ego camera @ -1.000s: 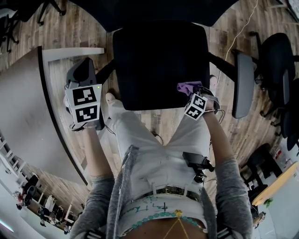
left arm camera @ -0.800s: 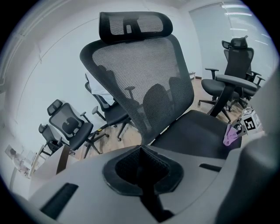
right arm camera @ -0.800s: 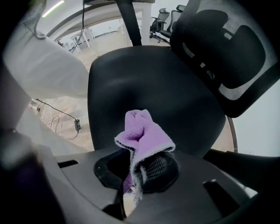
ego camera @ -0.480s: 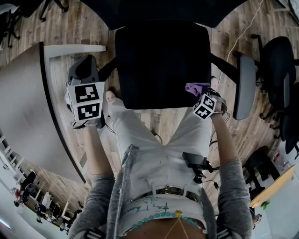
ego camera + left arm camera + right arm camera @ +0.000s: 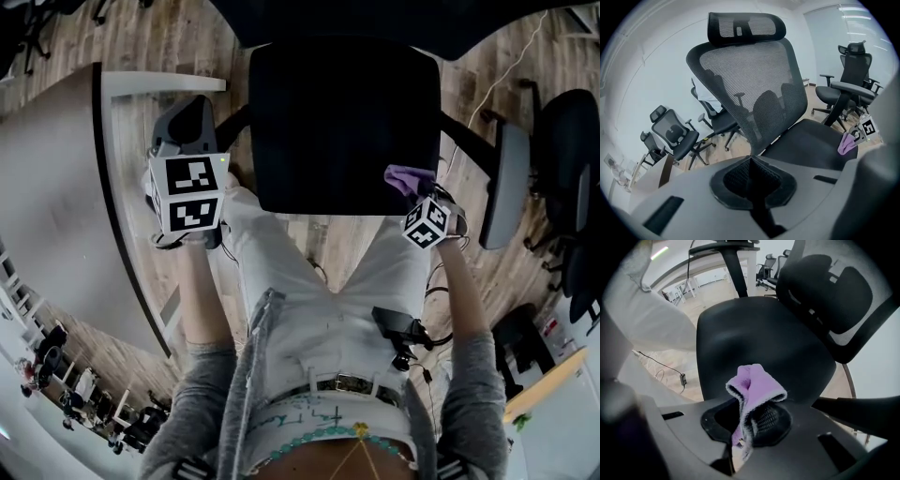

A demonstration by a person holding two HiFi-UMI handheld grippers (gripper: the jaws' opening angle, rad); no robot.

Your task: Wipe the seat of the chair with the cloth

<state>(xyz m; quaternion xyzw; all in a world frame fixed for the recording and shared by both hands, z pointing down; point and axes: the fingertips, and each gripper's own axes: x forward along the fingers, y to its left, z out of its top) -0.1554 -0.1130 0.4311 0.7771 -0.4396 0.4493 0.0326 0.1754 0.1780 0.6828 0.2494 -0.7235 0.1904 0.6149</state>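
The black chair seat (image 5: 342,122) lies below me, with its mesh backrest (image 5: 750,84) rising behind it. My right gripper (image 5: 419,199) is at the seat's front right corner, shut on a purple cloth (image 5: 408,178). In the right gripper view the cloth (image 5: 752,385) sticks up, folded, from the shut right gripper (image 5: 747,420) over the seat (image 5: 759,343). My left gripper (image 5: 190,167) hovers beside the chair's left armrest (image 5: 185,129). In its own view the left gripper (image 5: 751,161) is shut and empty, aimed at the backrest.
The right armrest (image 5: 506,183) stands just outside the right gripper. A curved desk (image 5: 56,187) lies to the left. More office chairs (image 5: 572,141) stand at the right and behind (image 5: 670,133). A cable (image 5: 661,369) runs over the wood floor. The person's legs (image 5: 309,281) stand before the seat.
My right gripper has slid slightly to the right along the seat's front edge with the cloth. The left gripper stays by the left armrest.
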